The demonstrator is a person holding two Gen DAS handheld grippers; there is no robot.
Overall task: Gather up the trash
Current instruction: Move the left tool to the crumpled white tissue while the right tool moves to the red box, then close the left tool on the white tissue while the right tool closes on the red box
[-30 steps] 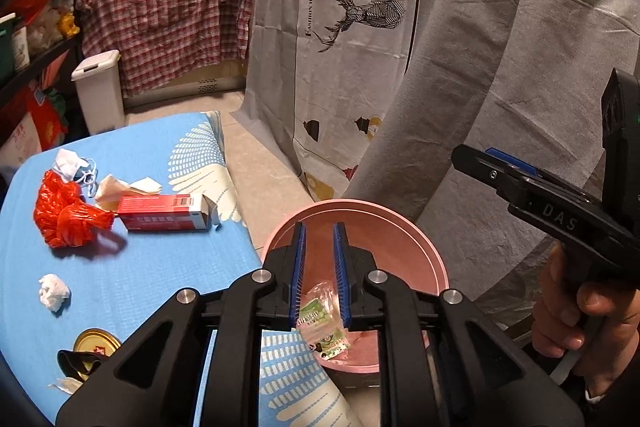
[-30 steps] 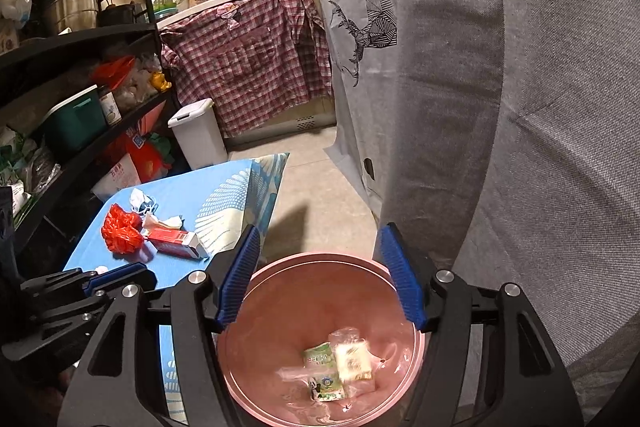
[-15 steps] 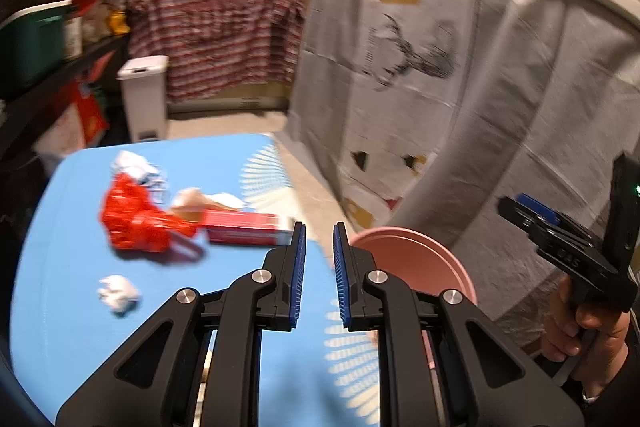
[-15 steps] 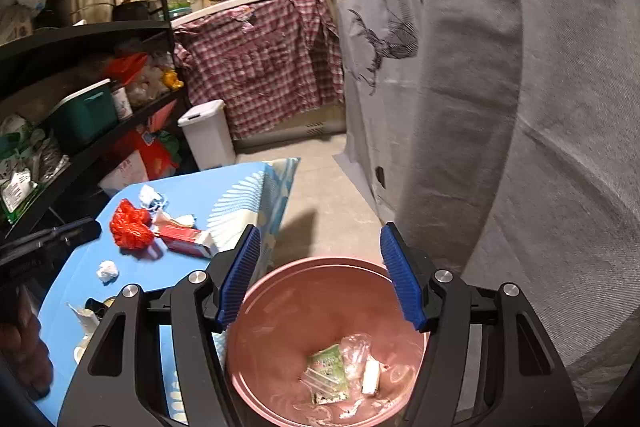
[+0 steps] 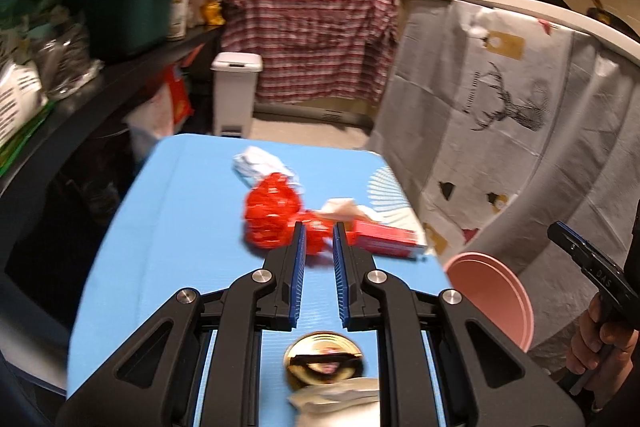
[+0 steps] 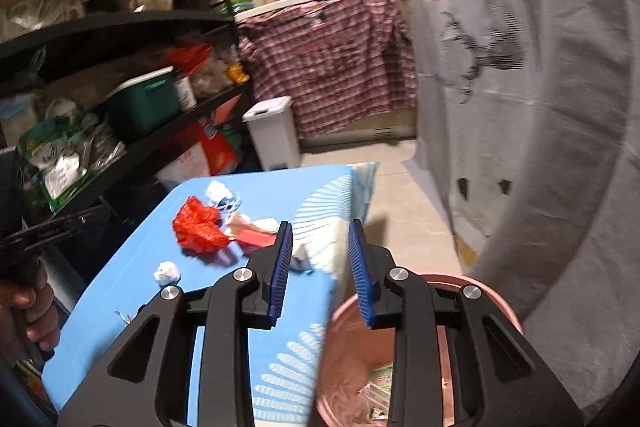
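Note:
A blue table (image 5: 168, 227) holds trash: a crumpled red plastic bag (image 5: 272, 213), a red carton (image 5: 384, 239), white tissues (image 5: 260, 165), a gold jar lid (image 5: 324, 359) and crumpled paper (image 5: 336, 399). My left gripper (image 5: 319, 239) is over the table, jaws slightly apart and empty, pointing at the red bag. My right gripper (image 6: 319, 239) is open and empty above the table edge and the pink bin (image 6: 400, 367), which holds wrappers. The red bag (image 6: 198, 227), the carton (image 6: 256, 239) and a small white paper ball (image 6: 167, 271) also show in the right wrist view.
The pink bin (image 5: 492, 299) stands on the floor right of the table. A grey cloth with a deer print (image 5: 508, 107) hangs at the right. Black shelves (image 6: 100, 75) with goods line the left. A white pedal bin (image 5: 236, 91) stands beyond the table.
My left gripper dropped the green wrapper into the pink bin, then swung left over the table toward the red bag. My right gripper moved left from over the bin and narrowed its opening.

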